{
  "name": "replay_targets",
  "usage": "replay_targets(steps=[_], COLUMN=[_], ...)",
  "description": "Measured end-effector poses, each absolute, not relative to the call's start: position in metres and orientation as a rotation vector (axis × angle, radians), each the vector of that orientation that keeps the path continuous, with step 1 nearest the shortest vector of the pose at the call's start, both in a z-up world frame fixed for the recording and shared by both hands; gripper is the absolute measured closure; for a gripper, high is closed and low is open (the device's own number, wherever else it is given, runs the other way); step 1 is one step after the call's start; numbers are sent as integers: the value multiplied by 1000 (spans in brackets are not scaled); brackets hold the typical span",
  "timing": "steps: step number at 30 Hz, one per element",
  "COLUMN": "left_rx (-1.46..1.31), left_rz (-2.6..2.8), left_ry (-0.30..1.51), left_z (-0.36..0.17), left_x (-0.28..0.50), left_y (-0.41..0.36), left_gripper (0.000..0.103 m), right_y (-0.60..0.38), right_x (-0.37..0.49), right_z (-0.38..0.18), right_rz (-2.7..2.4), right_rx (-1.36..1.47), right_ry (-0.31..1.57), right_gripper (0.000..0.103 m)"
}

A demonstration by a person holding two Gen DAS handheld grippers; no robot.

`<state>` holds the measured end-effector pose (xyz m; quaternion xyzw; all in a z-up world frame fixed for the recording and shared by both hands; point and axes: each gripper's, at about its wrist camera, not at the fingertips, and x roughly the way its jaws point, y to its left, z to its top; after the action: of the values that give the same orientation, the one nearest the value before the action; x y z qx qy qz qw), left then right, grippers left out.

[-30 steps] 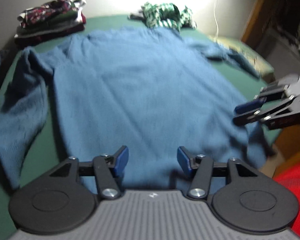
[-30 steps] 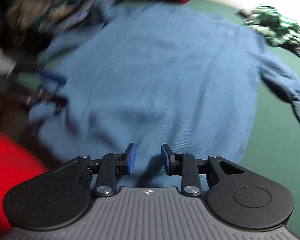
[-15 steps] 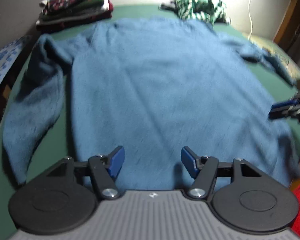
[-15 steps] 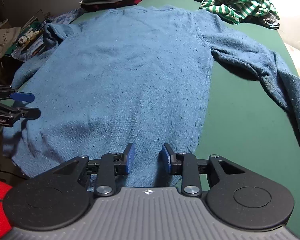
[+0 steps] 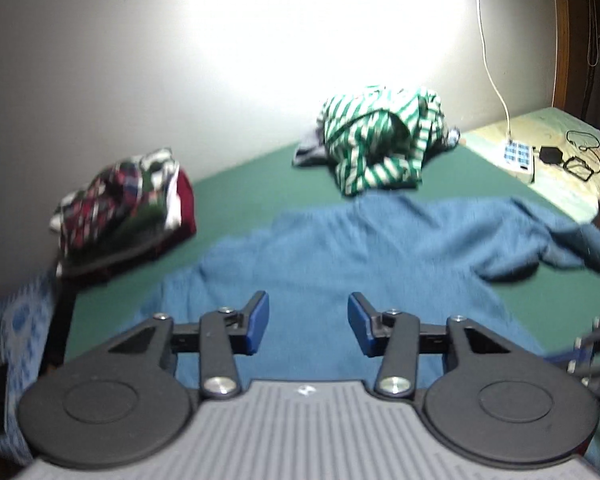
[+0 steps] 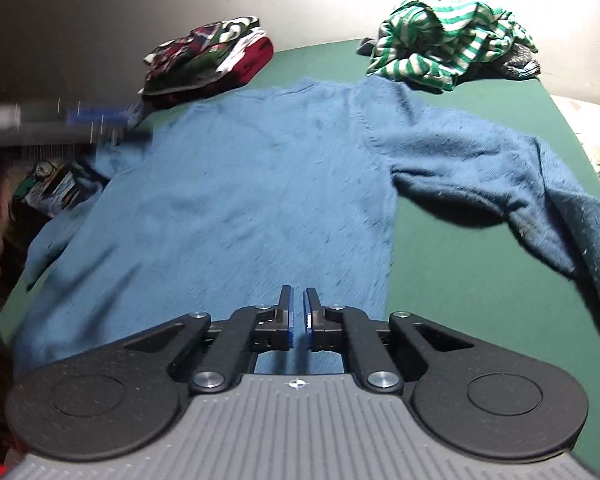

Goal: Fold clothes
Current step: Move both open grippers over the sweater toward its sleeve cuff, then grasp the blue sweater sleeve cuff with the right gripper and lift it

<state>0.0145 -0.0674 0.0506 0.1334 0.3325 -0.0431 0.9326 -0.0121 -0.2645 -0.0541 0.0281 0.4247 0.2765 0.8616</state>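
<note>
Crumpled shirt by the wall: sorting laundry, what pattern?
Green and white stripes, clearest in the right wrist view.

A plain pale wall [image 5: 100,60] stands behind the green-covered surface [image 5: 480,184], and a strong light washes out its middle part, fading to grey toward the left. A thin white cord [image 5: 490,60] hangs down the wall to a white power strip [image 5: 518,156] that lies on a pale patterned cloth [image 5: 572,172] at the far right corner. A small black adapter [image 5: 550,154] with a looped black cable lies just beside the strip. A brown wooden frame [image 5: 562,32] rises at the right edge, dark beyond it. At the lower left a blue-and-white patterned cloth [image 5: 20,320] shows, blurred.
</note>
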Motion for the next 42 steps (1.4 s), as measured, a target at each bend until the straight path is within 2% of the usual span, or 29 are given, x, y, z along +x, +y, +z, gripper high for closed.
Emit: replay_targets(steps=[5,9,12,14,19,21,23,28,32,37,38,39,40,41,42], left_rx=[367,280,182,134,35,66,116,208,264,234,225,216,207,197,184], left_rz=[-133,-215,-283,-304,-385,-438,-487,-580,-602,-596,-591,-586,-583,-582,-581], left_ry=[693,682,700,728,787,773,755,745,751,772,776,780,781,781,781], left_z=[66,57,32,10,-23,-26,-27,-32,-41,-47,-48,-48,-47,-46,-45], left_x=[78,98,100,99,92,85,76,69,67,67,68,68,67,66,64], left_y=[-84,-100,-117,-127,-145,-156,-166,-189,-200,-198,-197,-195,-194,-192,-190], left_gripper=[54,46,45,43,43,32,27,26,21,21,20,20,20,19,16], right_y=[-269,-290,-321,-346,-406,-423,-439,-461,-465,-472,-473,-471,-469,-463,-457], right_x=[4,11,11,10,5,3,4,15,24,27,27,26,25,24,24], right_z=[-58,-47,-41,-39,-40,-43,-47,-63,-74,-79,-80,-77,-74,-69,-64], right_rz=[529,447,331,237,-1,-68,-114,-141,-112,-73,-58,-53,-52,-63,-69], right_rx=[109,127,118,117,123,114,131,283,372,489,509,506,495,445,383], right_ry=[907,852,827,821,836,843,854,895,913,930,934,921,904,884,872], right_gripper=[94,88,81,72,65,61,46,42,37,38,48,54,65,84,89])
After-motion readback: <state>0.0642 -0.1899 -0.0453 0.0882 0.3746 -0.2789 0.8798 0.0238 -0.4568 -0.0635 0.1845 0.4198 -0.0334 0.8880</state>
